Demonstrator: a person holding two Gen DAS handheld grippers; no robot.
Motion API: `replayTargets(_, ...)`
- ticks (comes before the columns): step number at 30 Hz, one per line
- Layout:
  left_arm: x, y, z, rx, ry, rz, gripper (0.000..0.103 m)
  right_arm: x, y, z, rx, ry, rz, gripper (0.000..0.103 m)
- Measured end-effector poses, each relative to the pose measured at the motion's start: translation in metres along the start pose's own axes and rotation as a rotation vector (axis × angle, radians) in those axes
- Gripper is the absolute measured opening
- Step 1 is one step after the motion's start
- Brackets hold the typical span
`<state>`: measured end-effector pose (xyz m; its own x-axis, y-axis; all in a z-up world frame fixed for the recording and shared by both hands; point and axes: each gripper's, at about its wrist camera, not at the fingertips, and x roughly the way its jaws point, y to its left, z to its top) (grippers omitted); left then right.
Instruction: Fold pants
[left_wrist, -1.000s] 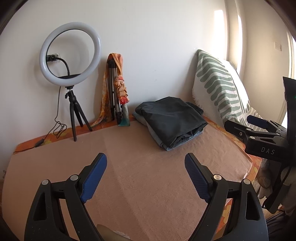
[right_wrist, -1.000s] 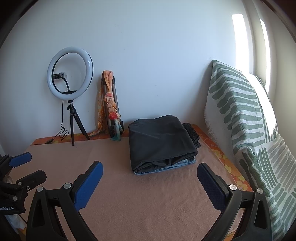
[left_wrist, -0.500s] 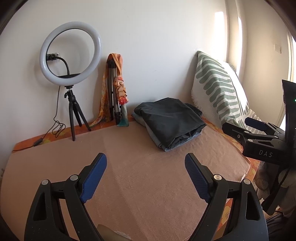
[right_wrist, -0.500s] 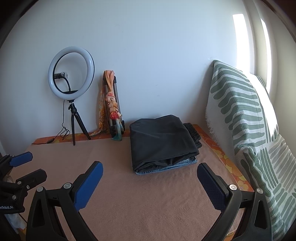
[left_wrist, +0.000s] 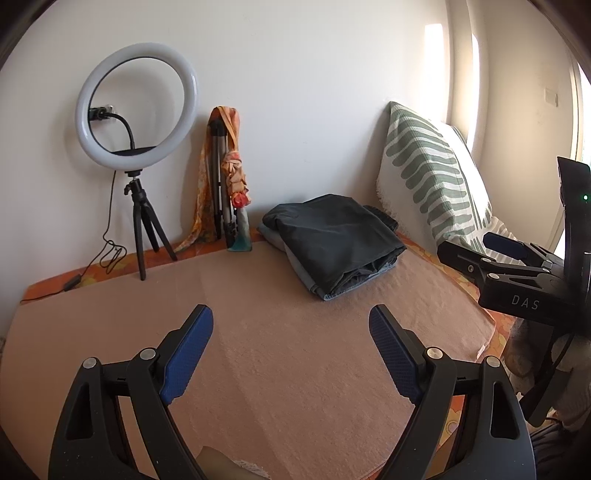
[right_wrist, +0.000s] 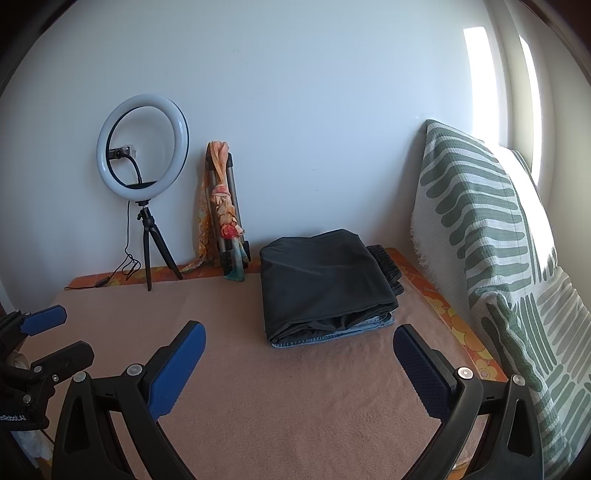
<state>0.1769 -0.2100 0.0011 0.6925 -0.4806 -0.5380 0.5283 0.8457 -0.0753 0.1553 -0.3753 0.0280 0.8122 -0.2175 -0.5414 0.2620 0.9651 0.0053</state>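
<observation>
A stack of folded pants lies at the far right of the peach blanket (left_wrist: 280, 362): dark grey pants (left_wrist: 340, 236) on top, blue jeans (right_wrist: 332, 334) under them. It also shows in the right wrist view (right_wrist: 321, 280). My left gripper (left_wrist: 291, 343) is open and empty, low over the blanket, well short of the stack. My right gripper (right_wrist: 299, 354) is open and empty, just in front of the stack. The right gripper shows at the right edge of the left wrist view (left_wrist: 517, 273).
A ring light on a tripod (left_wrist: 136, 122) stands at the back left with its cable on the bed. A folded tripod with an orange scarf (left_wrist: 227, 177) leans on the wall. A green-striped pillow (right_wrist: 491, 266) lines the right side.
Both grippers have drifted back and up a little; the view has shifted slightly. Nothing was grasped or released, and the stack has not moved.
</observation>
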Motion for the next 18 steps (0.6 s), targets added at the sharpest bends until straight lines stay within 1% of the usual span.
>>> replayTargets(10,0.0019,0.0002,-0.0019,0.000,0.010,0.006,0.087,-0.0027,0.0018,-0.0003,0.005,-0.001,0.002,0.103)
replayTargets(18,0.0006,0.0000,-0.0026,0.017,0.000,0.023,0.087,-0.0030,0.0030,-0.0011,0.012,0.002,0.007,0.103)
